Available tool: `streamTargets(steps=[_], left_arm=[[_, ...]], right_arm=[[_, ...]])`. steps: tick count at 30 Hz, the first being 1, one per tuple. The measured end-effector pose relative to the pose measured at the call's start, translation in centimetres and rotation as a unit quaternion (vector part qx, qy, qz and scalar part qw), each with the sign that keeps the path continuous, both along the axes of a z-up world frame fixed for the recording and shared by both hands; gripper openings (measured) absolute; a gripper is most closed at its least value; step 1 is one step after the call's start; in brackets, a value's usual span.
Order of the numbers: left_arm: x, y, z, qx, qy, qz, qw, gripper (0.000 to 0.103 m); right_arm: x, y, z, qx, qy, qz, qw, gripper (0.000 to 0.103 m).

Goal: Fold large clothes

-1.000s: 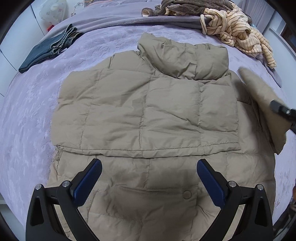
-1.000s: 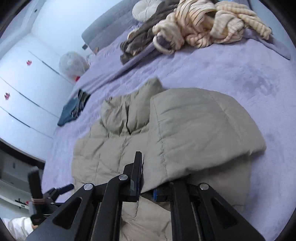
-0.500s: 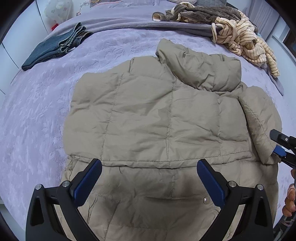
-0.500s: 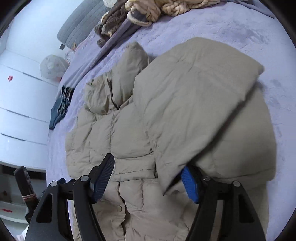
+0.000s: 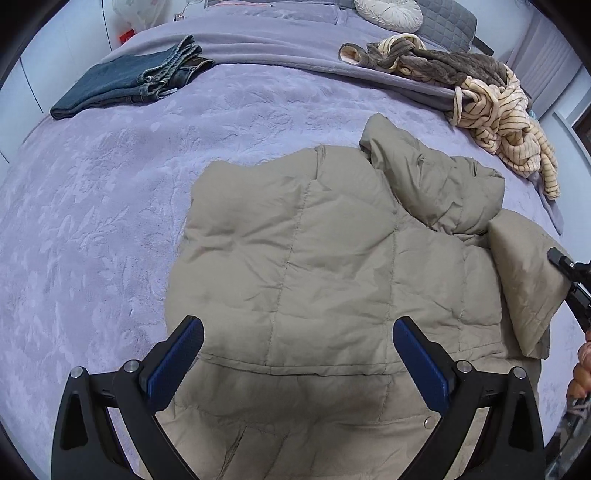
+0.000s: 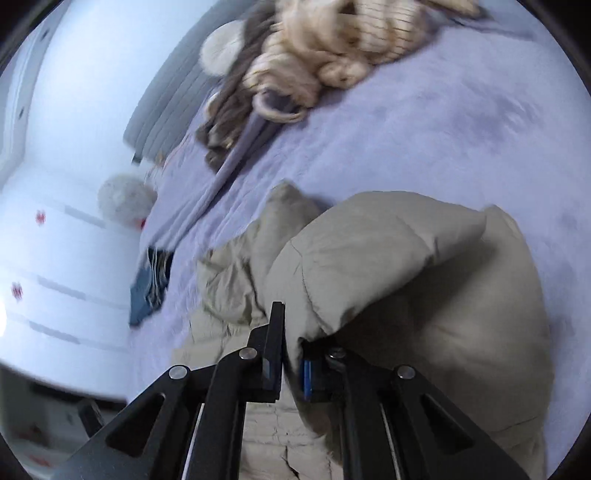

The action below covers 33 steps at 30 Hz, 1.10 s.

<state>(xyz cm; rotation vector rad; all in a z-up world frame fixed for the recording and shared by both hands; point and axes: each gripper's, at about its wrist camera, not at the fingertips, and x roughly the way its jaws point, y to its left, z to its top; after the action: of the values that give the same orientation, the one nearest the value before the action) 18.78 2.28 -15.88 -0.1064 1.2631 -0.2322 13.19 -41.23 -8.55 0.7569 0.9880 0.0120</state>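
A: Where's the jacket [image 5: 332, 280]?

B: Beige puffer, flat on the lavender bed [image 5: 92, 229], back panel up. Long axis runs from the near edge of the left wrist view up toward the headboard, tilted a bit right. Collar [image 5: 436, 184] at the far end, hem end near the camera, under the left hand-held gripper [image 5: 297, 363].

A: Left one's state?

B: Spread wide, blue pads well apart, nothing between them, hovering over the lower back of the jacket.

A: Right one?

B: Right hand-held gripper [image 6: 293, 363] is closing, jaws nearly pressed together with a fold of the sleeve [image 6: 388, 258] between the pads. Sleeve is lifted, draped over the right side of the body. In the left view it shows as a flap at the right edge [image 5: 524, 280]. Right view is motion-blurred.

A: Other stuff?

B: Folded jeans [image 5: 129, 81] far left on the bed, well apart from the jacket. Striped cream sweater [image 5: 506, 122] and a brown garment [image 5: 436, 66] piled at far right, near the collar but not touching. Round cushion [image 5: 388, 13] by the headboard.
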Motion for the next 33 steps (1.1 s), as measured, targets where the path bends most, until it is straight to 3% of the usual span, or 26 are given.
streamTargets(steps=[2,4,8,9,11,12,13,15,17,19,22,23,26,27,28,29,30,32,33], left_arm=[[0.2,0.5,-0.3,-0.026,0.007,0.000,0.9996,0.103],[0.5,0.9,-0.7,-0.060,0.023,0.005,0.9979,0.103],[0.7,1.4,-1.1,-0.140,0.057,0.012,0.9885,0.103],[0.7,1.2,-1.0,-0.151,0.057,0.008,0.9869,0.103],[0.7,0.8,-0.9,-0.171,0.058,-0.007,0.9836,0.103],[0.8,0.4,-0.9,-0.181,0.061,-0.014,0.9814,0.103],[0.9,0.2,-1.0,-0.196,0.067,-0.019,0.9781,0.103],[1.2,-0.5,-1.3,-0.233,0.084,-0.026,0.9685,0.103],[1.6,-1.1,-1.5,-0.256,0.093,-0.033,0.9617,0.103],[2.1,-2.0,-2.2,-0.253,0.100,-0.036,0.9616,0.103],[3.2,-3.4,-4.5,-0.229,0.119,-0.034,0.9655,0.099],[3.5,-3.9,-5.2,-0.228,0.126,-0.032,0.9650,0.095],[4.0,-5.7,-7.2,-0.245,0.155,-0.036,0.9563,0.056],[4.0,-6.4,-7.8,-0.263,0.170,-0.046,0.9486,0.019],[3.9,-6.9,-8.2,-0.281,0.184,-0.050,0.9407,0.009],[3.7,-7.1,-8.0,-0.276,0.181,-0.045,0.9427,0.009],[3.4,-7.2,-7.3,-0.263,0.167,-0.047,0.9489,0.009],[2.9,-6.8,-6.1,-0.241,0.140,-0.054,0.9588,0.008],[2.7,-6.4,-5.7,-0.232,0.132,-0.056,0.9621,0.008]], right_arm=[[0.8,4.9,1.0,-0.085,0.008,0.093,0.992,0.009],[0.6,9.6,0.3,-0.153,0.023,0.172,0.973,0.009],[-1.2,15.6,-3.3,-0.227,0.067,0.241,0.941,0.010],[-1.5,16.4,-4.2,-0.243,0.080,0.248,0.934,0.017],[-2.3,17.2,-4.9,-0.253,0.096,0.257,0.928,0.045],[-2.9,17.3,-4.8,-0.252,0.102,0.259,0.927,0.070],[-3.6,17.2,-4.5,-0.255,0.105,0.260,0.925,0.077],[-5.0,16.6,-3.4,-0.258,0.106,0.265,0.923,0.077],[-6.6,14.8,-2.6,-0.234,0.116,0.258,0.930,0.077],[-7.9,11.4,-2.5,-0.180,0.135,0.214,0.950,0.077],[-10.5,4.3,-3.9,-0.057,0.163,0.085,0.981,0.077],[-11.4,2.4,-4.5,-0.018,0.166,0.044,0.985,0.077],[-13.7,-3.1,-6.5,0.103,0.141,-0.082,0.981,0.077],[-14.1,-4.2,-6.8,0.125,0.132,-0.111,0.977,0.077],[-14.4,-5.3,-7.1,0.146,0.122,-0.139,0.972,0.077],[-14.7,-6.3,-7.3,0.164,0.111,-0.166,0.966,0.077],[-14.7,-7.1,-7.3,0.175,0.102,-0.188,0.961,0.075],[-14.6,-8.4,-7.0,0.171,0.089,-0.211,0.958,0.025],[-14.4,-8.9,-6.8,0.169,0.089,-0.208,0.959,0.006]])
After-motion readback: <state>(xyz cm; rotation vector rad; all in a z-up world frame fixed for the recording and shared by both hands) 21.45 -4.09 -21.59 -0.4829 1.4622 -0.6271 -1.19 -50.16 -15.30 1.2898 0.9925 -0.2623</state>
